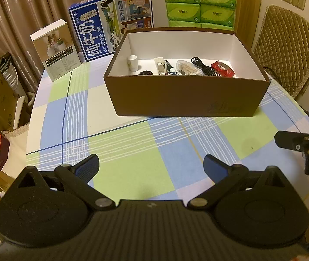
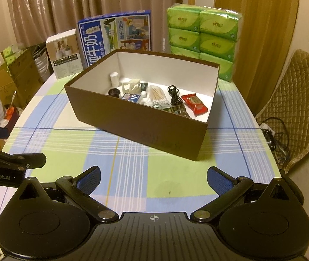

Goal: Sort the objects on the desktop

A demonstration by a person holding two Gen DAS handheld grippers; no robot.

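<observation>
A brown cardboard box (image 1: 187, 95) (image 2: 137, 121) with a white inside stands on the checked tablecloth. In it lie several small items: a white bottle (image 1: 132, 62) (image 2: 114, 79), cotton swabs (image 1: 189, 66) (image 2: 157, 95), a black cable (image 1: 202, 65) (image 2: 174, 94), a red snack packet (image 1: 223, 69) (image 2: 194, 104). My left gripper (image 1: 151, 166) is open and empty above the cloth, in front of the box. My right gripper (image 2: 154, 179) is open and empty, also in front of the box.
A blue milk carton (image 1: 113, 24) (image 2: 115, 34), a small white product box (image 1: 55, 50) (image 2: 64, 53) and stacked green tissue packs (image 1: 200, 2) (image 2: 202, 37) stand behind the brown box. A padded chair (image 1: 289, 54) (image 2: 300, 95) is at the right. Cartons stand on the floor at the left.
</observation>
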